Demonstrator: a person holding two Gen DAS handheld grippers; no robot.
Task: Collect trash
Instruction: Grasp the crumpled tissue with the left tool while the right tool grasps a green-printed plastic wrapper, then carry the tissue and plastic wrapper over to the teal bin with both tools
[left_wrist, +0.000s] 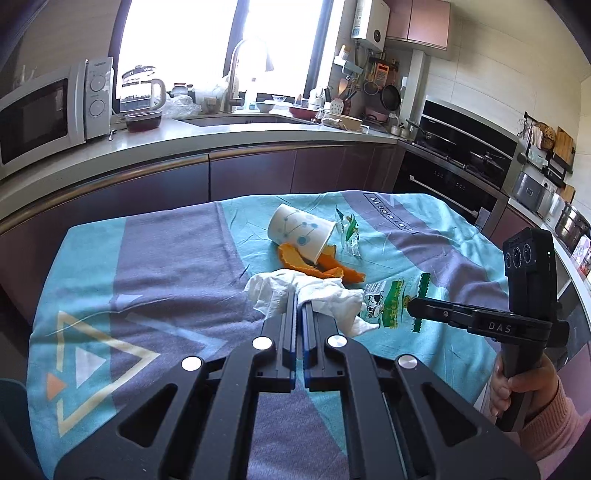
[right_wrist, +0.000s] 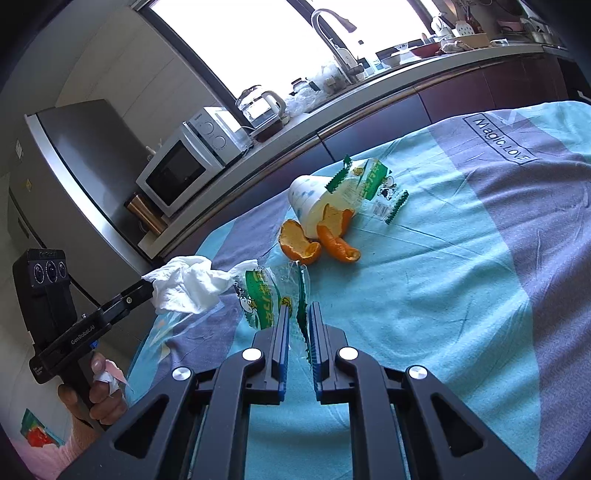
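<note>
My left gripper (left_wrist: 300, 300) is shut on a crumpled white tissue (left_wrist: 317, 291), which also shows in the right wrist view (right_wrist: 184, 284), held just above the cloth. My right gripper (right_wrist: 299, 310) is shut on the edge of a clear green-printed wrapper (right_wrist: 264, 299), also in the left wrist view (left_wrist: 391, 302). A white paper cup (left_wrist: 301, 230) lies on its side among orange peels (left_wrist: 325, 267). A second clear wrapper (right_wrist: 373, 188) lies against the cup (right_wrist: 308, 201), by the peels (right_wrist: 317, 240).
The table is covered by a teal and purple cloth (left_wrist: 166, 266). Behind it runs a kitchen counter (left_wrist: 177, 129) with a microwave (left_wrist: 48, 110), kettle and sink. An oven (left_wrist: 454, 158) stands at the right.
</note>
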